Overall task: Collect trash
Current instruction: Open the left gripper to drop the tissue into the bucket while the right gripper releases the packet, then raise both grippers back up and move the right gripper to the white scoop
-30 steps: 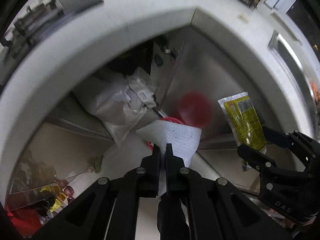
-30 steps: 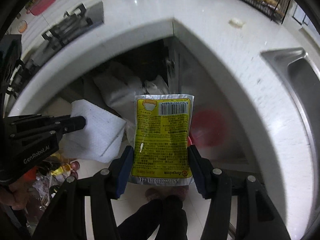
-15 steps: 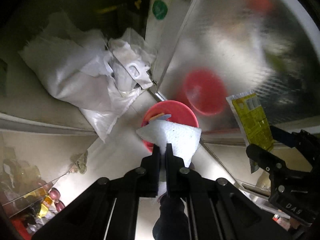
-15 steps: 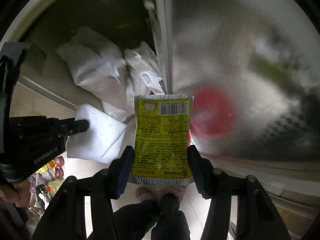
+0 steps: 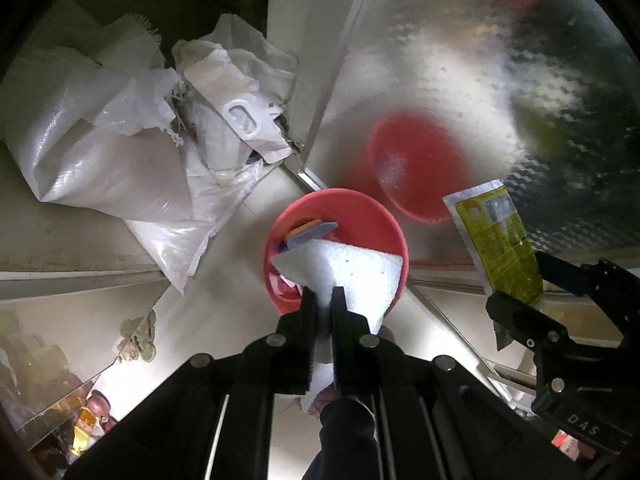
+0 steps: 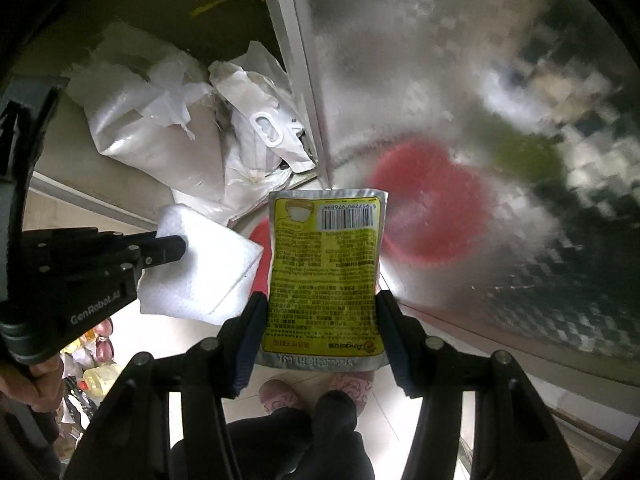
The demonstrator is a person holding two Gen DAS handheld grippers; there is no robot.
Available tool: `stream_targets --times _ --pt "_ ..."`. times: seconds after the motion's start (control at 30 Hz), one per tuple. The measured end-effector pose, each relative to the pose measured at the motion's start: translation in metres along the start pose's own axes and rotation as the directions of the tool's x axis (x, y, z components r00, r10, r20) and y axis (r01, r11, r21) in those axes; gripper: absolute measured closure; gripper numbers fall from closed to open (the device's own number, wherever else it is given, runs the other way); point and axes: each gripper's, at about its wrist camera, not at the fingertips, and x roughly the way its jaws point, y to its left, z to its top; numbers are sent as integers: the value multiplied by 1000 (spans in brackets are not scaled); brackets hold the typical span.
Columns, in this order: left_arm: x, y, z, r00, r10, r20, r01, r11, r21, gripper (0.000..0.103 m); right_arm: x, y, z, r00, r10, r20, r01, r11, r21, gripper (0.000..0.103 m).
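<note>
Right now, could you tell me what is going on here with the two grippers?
A person is collecting trash with two handheld grippers. The left gripper holds a folded white paper towel directly over a red bin on the floor, and its jaws are just beginning to open with the towel between them. The right gripper clamps a yellow and silver food pouch beside it. Other scraps already lie in the bin.

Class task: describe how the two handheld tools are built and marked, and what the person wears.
Both tools are black, with bolted linkage arms. The left tool has black fingers and white "GenRobot.AI" lettering; the right tool has blue finger pads and reads "DAS". The person wears dark trousers and pink slippers.
</note>
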Motion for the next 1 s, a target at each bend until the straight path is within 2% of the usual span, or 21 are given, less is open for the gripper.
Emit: stream_targets --times 0.07,0.17,0.37,0.5,0.57,0.6,0.67,0.8,0.93,1.0 --pt "4 3 1 1000 -8 -14 8 1000 -16 77 3 -1 1 1000 -3 -4 3 1000 -1 51" --pt "2 5 2 1000 11 1 -11 1000 -21 63 6 -1 3 1000 -4 -11 4 1000 -6 51" --pt "-5 4 0 1000 23 -7 -23 1000 2 60 2 -4 2 1000 0 -12 0 1000 -18 51" --pt "-12 8 -6 999 30 23 -29 999 -13 53 5 0 1 1000 7 -27 -8 999 -35 50" --pt "-12 13 -9 999 33 32 -32 999 -31 40 9 4 1 999 11 -30 -13 999 -45 50" --pt "-11 16 -11 998 45 36 -44 998 -44 36 11 6 1 999 9 -34 -11 999 -52 49" --pt "-8 21 -14 996 87 34 -85 995 -52 20 16 10 2 999 8 -40 -10 998 -65 48" --pt "-6 33 -19 995 93 22 -91 993 -72 17 25 17 3 999 -7 -53 2 996 -92 47" --pt "-11 39 -23 993 114 8 -113 991 -78 12 23 21 5 999 -35 -38 31 993 -112 42" --pt "-20 41 -26 991 132 8 -131 987 -94 12 19 24 5 999 -21 -40 16 992 -123 28"
